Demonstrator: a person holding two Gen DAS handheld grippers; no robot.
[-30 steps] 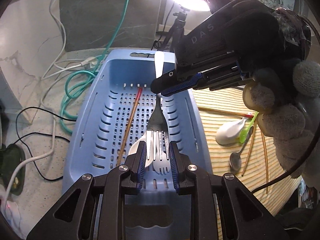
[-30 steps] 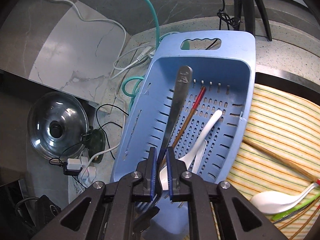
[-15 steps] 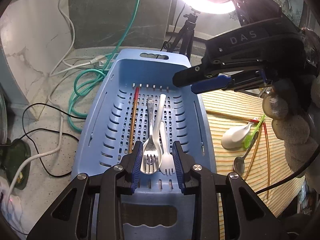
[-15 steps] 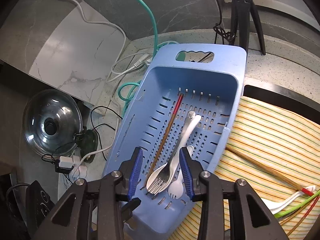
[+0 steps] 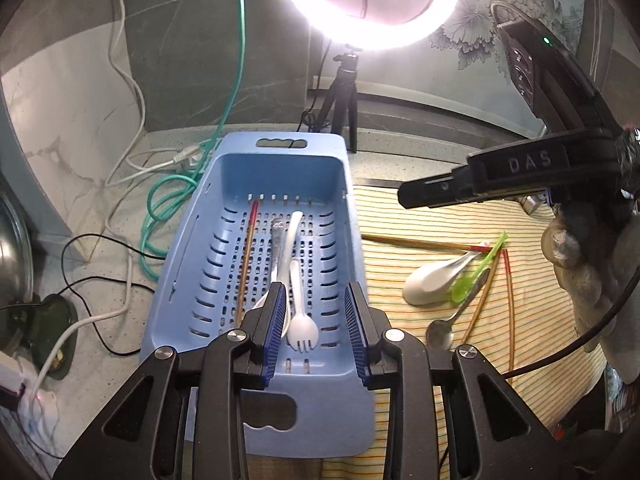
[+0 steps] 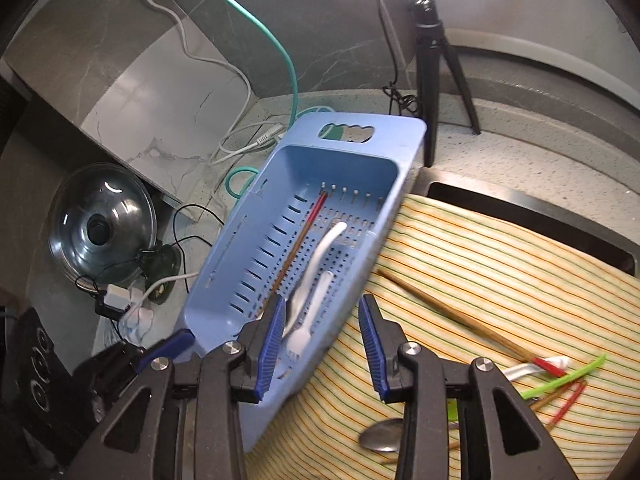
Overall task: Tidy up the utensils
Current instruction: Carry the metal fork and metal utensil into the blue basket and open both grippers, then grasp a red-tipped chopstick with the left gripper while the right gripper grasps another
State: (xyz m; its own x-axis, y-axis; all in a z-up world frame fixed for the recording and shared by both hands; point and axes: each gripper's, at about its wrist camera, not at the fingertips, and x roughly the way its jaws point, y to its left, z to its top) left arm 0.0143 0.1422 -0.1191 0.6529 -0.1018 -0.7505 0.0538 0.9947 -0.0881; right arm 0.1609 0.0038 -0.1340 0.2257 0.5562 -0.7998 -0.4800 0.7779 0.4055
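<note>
Both tongs stood released, holding nothing. The left tongs [image 5: 315, 322] hovered with jaws spread wide over the near end of the blue basket [image 5: 182, 272], and the right tongs [image 6: 322, 344] gaped over the near corner of the same basket [image 6: 240, 276], partly above the striped cloth [image 6: 500, 272]. Inside the basket lay a red-tipped chopstick [image 5: 246, 264] along the left side, a metal fork [image 5: 277, 236] whose head was hidden behind the left blue pad, a long white plastic utensil [image 5: 291, 236] resting across the fork, and a short white plastic fork [image 5: 301, 320] with its tines toward the near wall. In the right wrist view the same chopstick [image 6: 304, 236], long white utensil [image 6: 320, 252] and small white fork [image 6: 306, 320] were lined up lengthwise. The basket sat on the speckled table [image 5: 100, 280], its right edge touching the striped cloth [image 5: 400, 216]. Still loose on the cloth were a white ceramic spoon [image 5: 432, 280], a green plastic spoon [image 5: 476, 272], a metal spoon [image 5: 442, 332] and several chopsticks [image 5: 424, 243], gathered in a cluster well apart from the basket. A ring light [image 5: 372, 0] on a black tripod [image 5: 344, 92] stood behind the basket, cables [image 5: 160, 200] trailed to its left, and a glass pot lid [image 6: 102, 226] leaned at the far left.
</note>
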